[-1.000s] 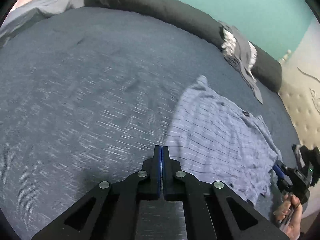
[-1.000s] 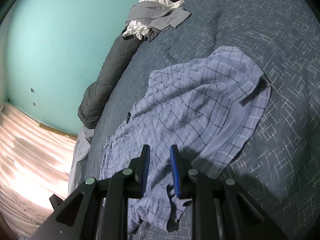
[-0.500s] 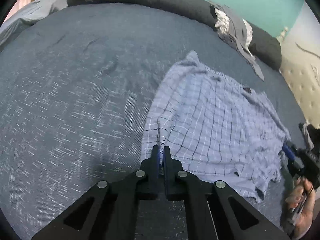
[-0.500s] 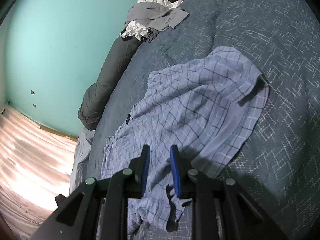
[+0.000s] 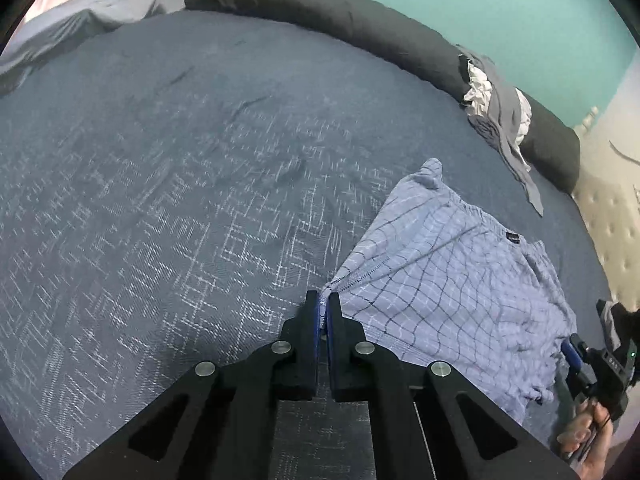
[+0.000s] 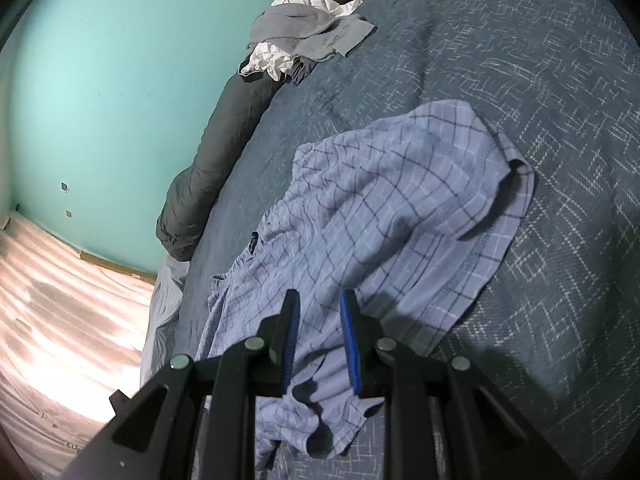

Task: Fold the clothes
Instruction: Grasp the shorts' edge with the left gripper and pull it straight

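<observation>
Blue-grey bedspread (image 5: 168, 208) carries the checked shorts (image 5: 460, 280), spread flat. Left gripper (image 5: 323, 304) is clamped on the shorts' hem corner. Right gripper (image 6: 319, 312) stands narrowly apart with bunched waistband cloth between its fingers; whether they pinch it is unclear.

we see shorts (image 5: 452, 276): pale blue, dark checks | bedspread (image 5: 180, 184): dark blue, white flecks | wall (image 6: 120, 60): turquoise | bolster (image 5: 340, 12): charcoal

Each wrist camera looked down along its fingers, close over the light-blue checked cotton shorts (image 5: 452, 280) (image 6: 392, 208), from opposite sides.
</observation>
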The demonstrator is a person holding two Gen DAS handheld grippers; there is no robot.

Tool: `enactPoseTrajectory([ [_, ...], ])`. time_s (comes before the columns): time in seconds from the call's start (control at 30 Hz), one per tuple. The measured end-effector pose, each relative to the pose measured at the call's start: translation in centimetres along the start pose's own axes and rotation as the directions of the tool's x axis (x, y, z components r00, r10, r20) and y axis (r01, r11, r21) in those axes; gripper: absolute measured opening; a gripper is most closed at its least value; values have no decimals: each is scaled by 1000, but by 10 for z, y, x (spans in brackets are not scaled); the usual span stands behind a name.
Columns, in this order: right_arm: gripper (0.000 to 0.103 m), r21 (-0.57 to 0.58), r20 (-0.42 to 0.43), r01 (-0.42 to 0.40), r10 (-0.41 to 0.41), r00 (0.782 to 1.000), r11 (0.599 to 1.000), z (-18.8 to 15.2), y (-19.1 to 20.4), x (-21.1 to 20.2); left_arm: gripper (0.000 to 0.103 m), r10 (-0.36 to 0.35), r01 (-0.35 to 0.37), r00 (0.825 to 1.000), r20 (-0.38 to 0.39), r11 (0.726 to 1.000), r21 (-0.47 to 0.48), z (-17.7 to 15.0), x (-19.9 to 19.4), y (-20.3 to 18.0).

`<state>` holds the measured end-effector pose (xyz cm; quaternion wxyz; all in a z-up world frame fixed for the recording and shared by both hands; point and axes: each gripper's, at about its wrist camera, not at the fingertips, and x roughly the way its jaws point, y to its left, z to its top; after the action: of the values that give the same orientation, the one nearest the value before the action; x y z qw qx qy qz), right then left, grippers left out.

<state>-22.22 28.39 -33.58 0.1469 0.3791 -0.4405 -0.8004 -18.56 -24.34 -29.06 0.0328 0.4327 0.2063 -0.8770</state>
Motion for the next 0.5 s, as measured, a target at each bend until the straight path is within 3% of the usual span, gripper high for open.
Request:
enactPoseTrajectory([
  [0.27, 21, 20, 0, -9, 9, 1000, 1000, 2, -3, 0, 7, 24, -24, 999, -45, 1000, -1, -4, 7, 1],
  [0.43, 22, 46, 5, -25, 24, 1000, 999, 7, -7, -2, 34, 64, -64, 998, -7, 998, 13, 3, -10, -8],
  [0.5, 22, 50, 7, -32, 31, 999, 998, 8, -7, -2, 36, 74, -74, 997, -3, 997, 33, 15, -12, -17],
])
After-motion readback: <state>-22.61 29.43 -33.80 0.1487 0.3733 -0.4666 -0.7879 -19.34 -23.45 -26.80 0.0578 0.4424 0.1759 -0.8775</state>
